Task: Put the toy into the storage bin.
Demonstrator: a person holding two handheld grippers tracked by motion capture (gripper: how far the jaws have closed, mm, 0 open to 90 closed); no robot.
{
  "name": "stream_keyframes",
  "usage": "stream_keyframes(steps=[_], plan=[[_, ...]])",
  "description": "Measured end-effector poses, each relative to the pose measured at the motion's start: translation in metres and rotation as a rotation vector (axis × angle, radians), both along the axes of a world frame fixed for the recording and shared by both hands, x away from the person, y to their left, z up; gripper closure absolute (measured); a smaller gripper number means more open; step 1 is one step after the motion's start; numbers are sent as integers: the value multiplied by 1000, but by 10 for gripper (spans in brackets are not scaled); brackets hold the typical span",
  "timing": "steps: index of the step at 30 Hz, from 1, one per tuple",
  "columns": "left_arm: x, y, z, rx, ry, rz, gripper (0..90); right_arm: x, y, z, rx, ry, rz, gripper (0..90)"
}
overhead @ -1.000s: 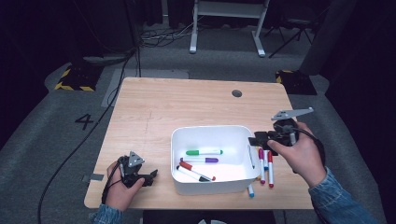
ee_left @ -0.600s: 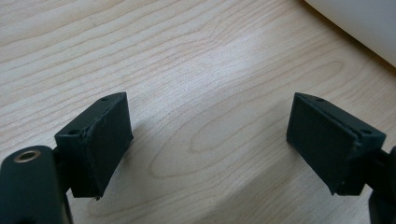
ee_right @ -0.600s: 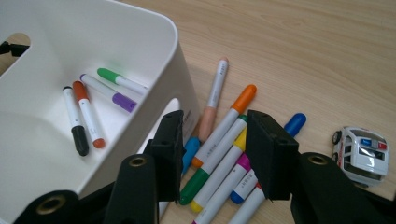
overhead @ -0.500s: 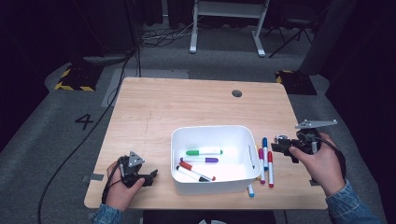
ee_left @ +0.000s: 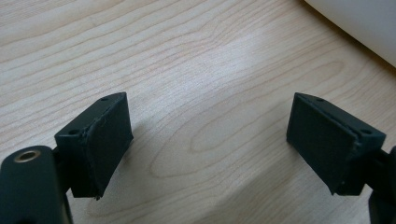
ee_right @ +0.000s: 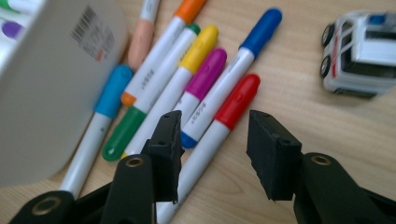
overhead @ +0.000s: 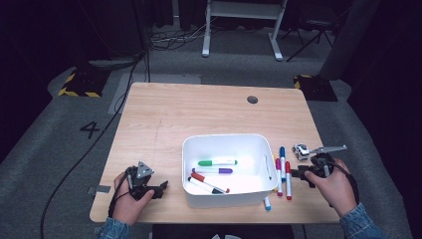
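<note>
A white bin (overhead: 190,149) sits at the table's front middle with green, purple and red markers in it. Several more markers (overhead: 282,169) lie on the wood at its right side. My right gripper (overhead: 297,174) is low beside them. In the right gripper view its jaws (ee_right: 214,149) have just been opening. A red-capped marker (ee_right: 236,102) lies between them, and the pads do not press on it. My left gripper (overhead: 161,188) rests at the front left, open over bare wood (ee_left: 210,140).
A small white toy car (overhead: 300,151) stands just behind the right gripper, also close in the right gripper view (ee_right: 359,51). The bin's wall (ee_right: 46,84) is right next to the loose markers. The bin's corner (ee_left: 359,23) is ahead of the left gripper.
The right hand has come down and moved right, from above the bin's right edge to the table beside the loose markers. Its jaws stand wider. The left hand has stayed put.
</note>
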State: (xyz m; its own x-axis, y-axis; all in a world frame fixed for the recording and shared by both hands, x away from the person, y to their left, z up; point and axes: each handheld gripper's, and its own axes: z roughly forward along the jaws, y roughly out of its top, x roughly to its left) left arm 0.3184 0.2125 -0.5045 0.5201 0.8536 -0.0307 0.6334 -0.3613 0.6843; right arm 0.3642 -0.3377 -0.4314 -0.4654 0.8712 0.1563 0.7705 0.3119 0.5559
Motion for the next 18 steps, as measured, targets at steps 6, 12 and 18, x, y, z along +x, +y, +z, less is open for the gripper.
stream_keyframes(steps=[6,12,18], plan=[[0,0,0,3,0,2,143,-10,1,-24,-13,43,5,537],[0,0,0,2,-2,1,143,-18,5,-35,-36,54,15,524],[0,0,0,0,0,0,143,-20,0,-37,-86,53,6,582]])
